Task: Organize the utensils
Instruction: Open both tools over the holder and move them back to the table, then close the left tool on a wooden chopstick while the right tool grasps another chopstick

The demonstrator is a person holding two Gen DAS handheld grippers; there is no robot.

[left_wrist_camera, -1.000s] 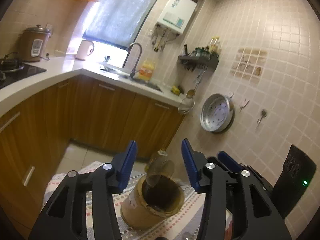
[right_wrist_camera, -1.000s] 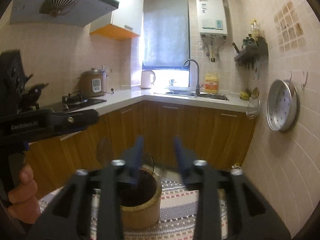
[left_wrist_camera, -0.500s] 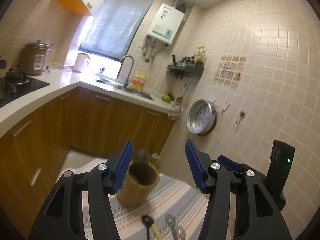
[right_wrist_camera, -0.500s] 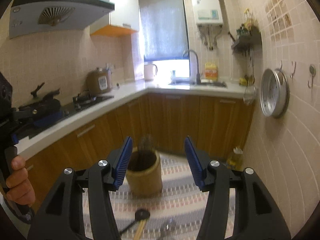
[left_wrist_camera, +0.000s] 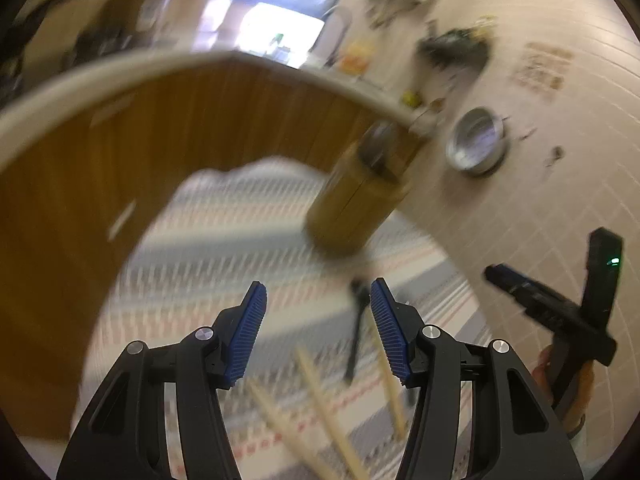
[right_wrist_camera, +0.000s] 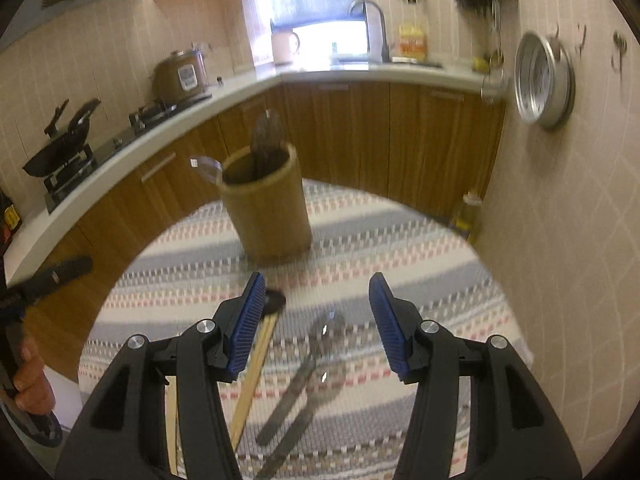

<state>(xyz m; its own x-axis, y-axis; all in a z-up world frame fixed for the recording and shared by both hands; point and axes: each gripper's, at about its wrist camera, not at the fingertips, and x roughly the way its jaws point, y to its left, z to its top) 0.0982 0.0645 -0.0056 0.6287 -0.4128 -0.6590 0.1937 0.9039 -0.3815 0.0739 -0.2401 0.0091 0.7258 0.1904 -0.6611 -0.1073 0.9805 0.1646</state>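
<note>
My right gripper (right_wrist_camera: 316, 322) hangs spread and empty above two metal spoons (right_wrist_camera: 316, 364) on the striped cloth (right_wrist_camera: 420, 248); my left gripper (left_wrist_camera: 318, 334), equally spread, holds nothing over the chopsticks (left_wrist_camera: 316, 396) (blurred). The wooden holder (right_wrist_camera: 266, 204) stands farther off, utensils already inside. Step in hand, I judge: choosing a piece. Next: drop lower, pinch one handle, carry it to the holder.

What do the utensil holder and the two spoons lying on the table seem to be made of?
Utensil holder: probably bamboo or wood, matte tan, with a faint vertical seam. Two spoons: likely stainless steel, grey and shiny, with bright glints on the bowls.
</note>
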